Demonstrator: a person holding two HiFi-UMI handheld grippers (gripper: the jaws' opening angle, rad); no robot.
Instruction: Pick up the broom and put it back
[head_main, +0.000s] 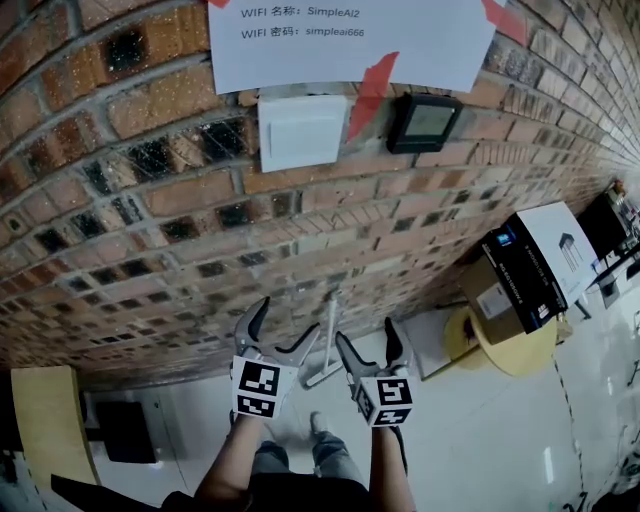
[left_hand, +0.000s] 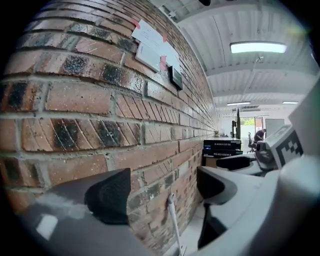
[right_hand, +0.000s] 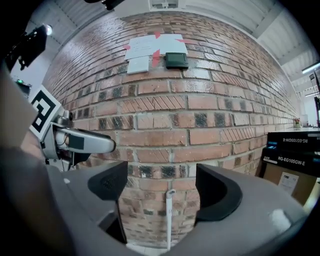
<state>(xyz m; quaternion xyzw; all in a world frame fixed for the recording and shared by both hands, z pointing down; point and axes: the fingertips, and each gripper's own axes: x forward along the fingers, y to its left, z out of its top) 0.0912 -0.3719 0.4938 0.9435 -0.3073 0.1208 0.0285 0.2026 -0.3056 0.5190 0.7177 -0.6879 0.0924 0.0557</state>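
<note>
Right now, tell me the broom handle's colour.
Broom handle: white; right gripper view shows it best.

Broom (head_main: 329, 335) stands against the brick wall (head_main: 150, 200) (boxes (head_main: 525, 265) to its right), below the switch plate (head_main: 300, 130).

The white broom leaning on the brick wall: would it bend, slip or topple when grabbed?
The broom shows a thin, straight handle, so probably stiff and light. It only leans on the brick wall, so a sideways nudge would likely tip it. The smooth round handle might twist in a loose grip.
</note>
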